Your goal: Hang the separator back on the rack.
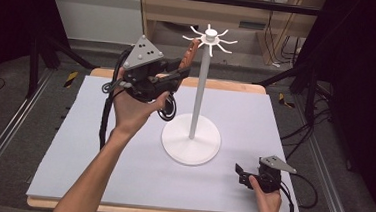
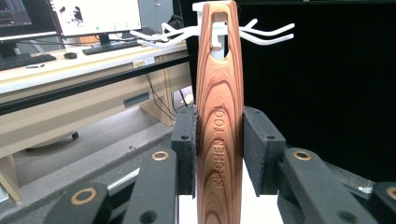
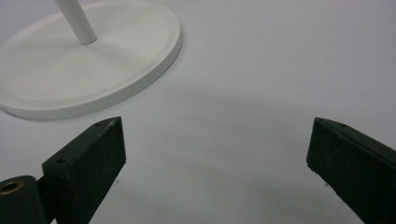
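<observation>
Wooden handle (image 2: 219, 140) pinched in my left gripper (image 2: 219, 149), its slot at the white rack's (image 1: 196, 86) hooks; right gripper (image 3: 215, 158) spread wide over the worktop (image 1: 97, 150).

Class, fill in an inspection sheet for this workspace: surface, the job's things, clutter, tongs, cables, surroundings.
Surface: pale mat on a wooden table.
Job's things: white hook stand; wooden utensil handle with a hanging slot, raised near the stand's hooks.
Clutter: nothing seen.
Tongs: left tongs shut on the handle; right tongs open, low over the mat.
Cables: one trails from each gripper; more on the floor at right.
Surroundings: desk with monitors and keyboard; black curtains.
</observation>
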